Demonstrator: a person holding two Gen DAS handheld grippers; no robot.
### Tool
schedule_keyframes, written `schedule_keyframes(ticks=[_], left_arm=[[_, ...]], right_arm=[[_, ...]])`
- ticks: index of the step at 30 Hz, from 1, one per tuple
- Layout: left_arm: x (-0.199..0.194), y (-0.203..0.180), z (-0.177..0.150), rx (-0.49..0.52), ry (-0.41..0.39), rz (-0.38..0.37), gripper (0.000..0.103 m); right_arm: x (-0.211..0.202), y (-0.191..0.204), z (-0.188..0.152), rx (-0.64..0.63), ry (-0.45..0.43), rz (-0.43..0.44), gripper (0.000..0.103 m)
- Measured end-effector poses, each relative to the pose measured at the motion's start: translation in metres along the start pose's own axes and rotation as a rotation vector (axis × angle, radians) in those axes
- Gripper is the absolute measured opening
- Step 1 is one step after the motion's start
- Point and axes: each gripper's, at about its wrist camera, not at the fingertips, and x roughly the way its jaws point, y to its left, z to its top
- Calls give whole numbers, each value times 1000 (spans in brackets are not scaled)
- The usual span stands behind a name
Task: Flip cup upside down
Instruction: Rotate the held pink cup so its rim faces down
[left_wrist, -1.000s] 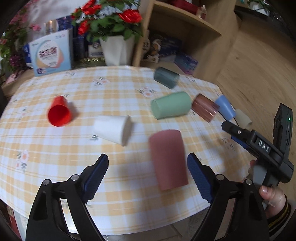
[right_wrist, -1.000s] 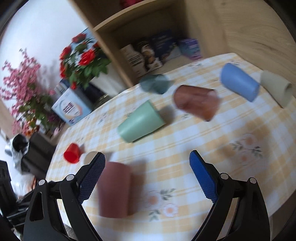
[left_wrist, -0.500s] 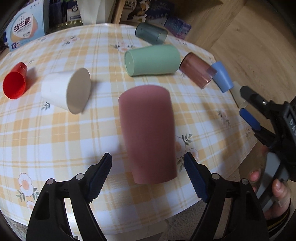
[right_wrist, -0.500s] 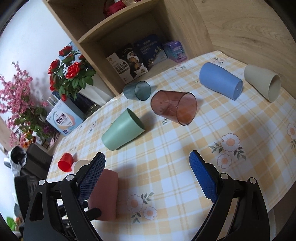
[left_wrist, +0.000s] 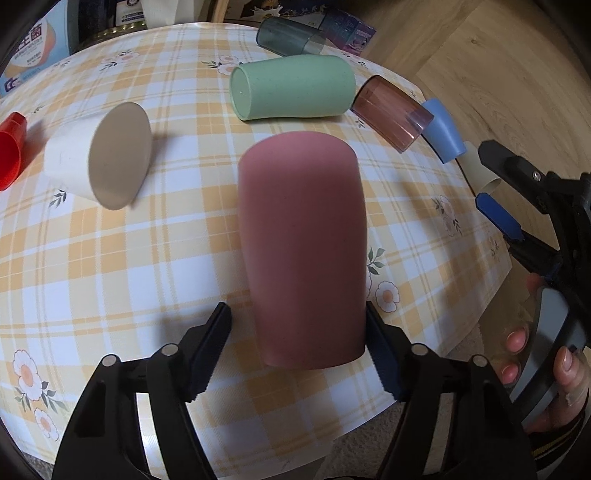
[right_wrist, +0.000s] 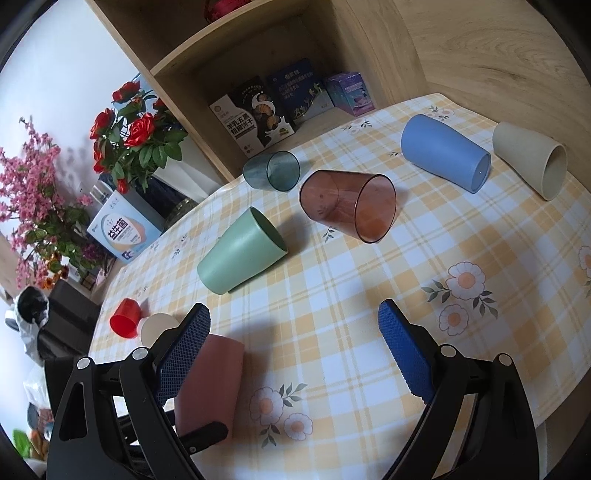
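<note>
A dusty pink cup (left_wrist: 303, 251) lies on its side on the checked tablecloth, base pointing away, its mouth end between the fingers of my left gripper (left_wrist: 299, 347). The left jaws are open; the right finger touches the cup wall and a small gap shows at the left finger. The cup also shows in the right wrist view (right_wrist: 210, 384) at lower left, with a left finger beside it. My right gripper (right_wrist: 291, 354) is open and empty above the tablecloth, and also shows at the right edge of the left wrist view (left_wrist: 517, 206).
Other cups lie on their sides: green (left_wrist: 291, 86), clear brown (left_wrist: 391, 112), blue (left_wrist: 443, 131), beige (right_wrist: 532, 162), grey-clear (right_wrist: 271, 170), white (left_wrist: 99, 155), red (left_wrist: 11, 151). The table edge (left_wrist: 369, 417) is close below. A shelf with boxes (right_wrist: 280, 99) and flowers (right_wrist: 133, 129) stand behind.
My left gripper has moved forward and down onto the pink cup, so the cup's mouth end now sits between its fingers. My right gripper has shifted only slightly and stays open.
</note>
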Motion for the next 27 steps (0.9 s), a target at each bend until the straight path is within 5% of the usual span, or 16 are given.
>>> schedule_keyframes(ticks=[4,18,27], left_arm=[[2,-2,1,20,-1,-45,55],[-70,26,-7,81,-101,-4,54],[-84,44,-20,53,-130,0,53]], right_arm=[[1,3,0,-4,8,-2,89],[0,17,4,-20,24,13,89],[-3,32,1,-54,27,18,89]])
